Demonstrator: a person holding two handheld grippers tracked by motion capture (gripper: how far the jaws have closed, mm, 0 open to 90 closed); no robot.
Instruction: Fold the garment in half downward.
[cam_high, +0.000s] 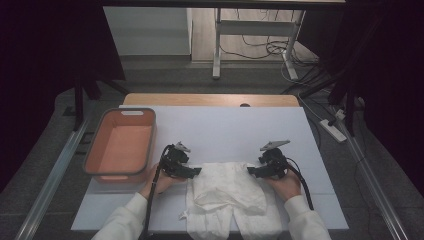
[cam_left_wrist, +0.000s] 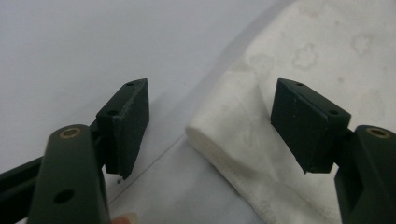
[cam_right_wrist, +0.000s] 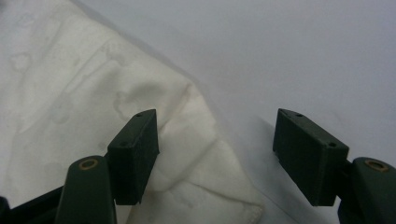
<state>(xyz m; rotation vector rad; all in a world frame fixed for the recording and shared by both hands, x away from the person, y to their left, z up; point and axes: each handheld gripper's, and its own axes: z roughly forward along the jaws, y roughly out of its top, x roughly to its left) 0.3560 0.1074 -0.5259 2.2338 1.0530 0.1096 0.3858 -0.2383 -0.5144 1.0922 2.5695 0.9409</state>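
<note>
A white garment, shaped like small trousers, lies crumpled on the white table cover near the front edge. My left gripper is at its upper left corner, jaws open, with the folded cloth edge between them. At the upper right corner my right gripper is also open, and the cloth corner lies between its jaws. Neither pair of pads presses the fabric.
An orange basket with a grey rim stands empty at the left of the table. The white cover is bare behind the garment. Beyond the table are a desk frame and floor cables.
</note>
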